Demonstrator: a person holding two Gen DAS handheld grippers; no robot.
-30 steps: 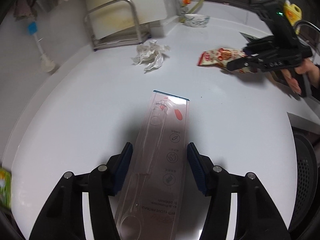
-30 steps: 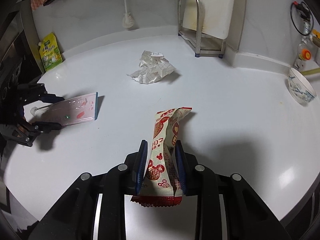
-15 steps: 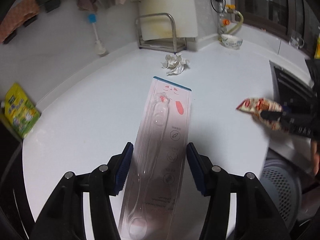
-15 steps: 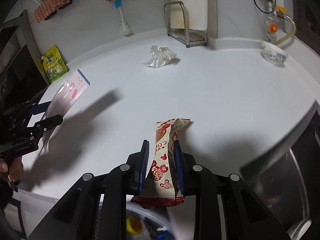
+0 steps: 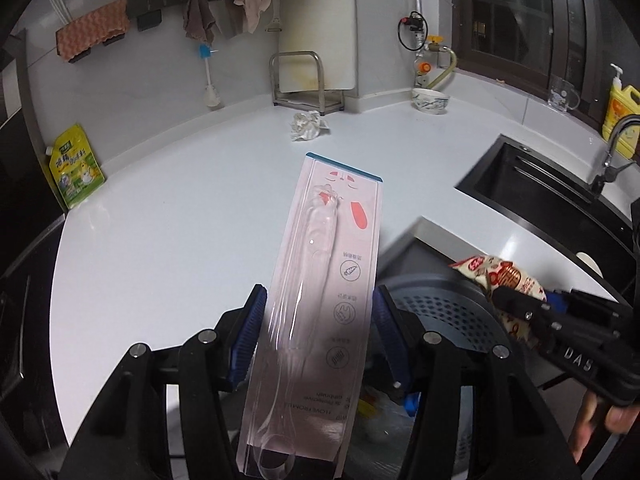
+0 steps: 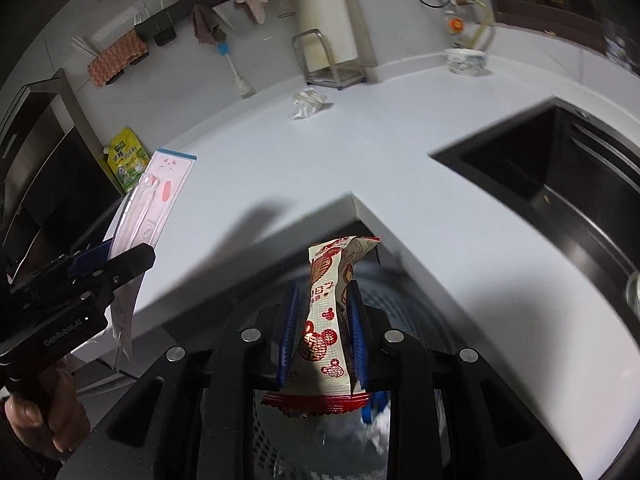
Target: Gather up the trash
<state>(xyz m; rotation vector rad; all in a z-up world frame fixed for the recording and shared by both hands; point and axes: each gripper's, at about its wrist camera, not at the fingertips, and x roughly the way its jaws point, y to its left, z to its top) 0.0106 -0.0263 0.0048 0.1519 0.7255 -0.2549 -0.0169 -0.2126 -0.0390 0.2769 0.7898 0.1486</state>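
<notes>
- Left wrist view: left claw (image 5: 318,332) pinching a long clear blister pack (image 5: 324,280) by its two edges, blue pads pressed on either side; pack held lengthwise, far end out over the white tabletop (image 5: 180,208), near end hanging past the tabletop's edge.
- Below and right of that claw: grey perforated bin (image 5: 448,312), set in the notch of the tabletop's corner; inside, scraps in white, yellow and blue, too dim to name.
- Far right of the same view: right claw (image 5: 500,300) clamped on a red-and-cream snack wrapper (image 5: 496,274), held above the bin's rim, fingers of a hand (image 5: 596,428) on the grip below.
- Right wrist view: right claw (image 6: 322,320) narrow, pads squeezing the wrapper (image 6: 326,320) at mid-length, red crimped end nearest the camera, torn end pointing away; bin (image 6: 400,296) directly under it, with something white and blue inside, blurred.
- Left side of that view: left claw (image 6: 112,258) and pack (image 6: 156,196) raised beside the tabletop's edge, hand (image 6: 52,416) beneath.
- Back on the tabletop, well apart from both claws: crumpled paper (image 5: 306,125) lying just in front of a metal rack (image 5: 306,80).
- Bowl (image 5: 430,100) near the back wall, inside not visible; green-yellow pouch (image 5: 74,164) upright against the wall at left.
- Dark sink (image 5: 532,188) sunk in the tabletop at right, yellow bottle (image 5: 624,108) behind its tap.
</notes>
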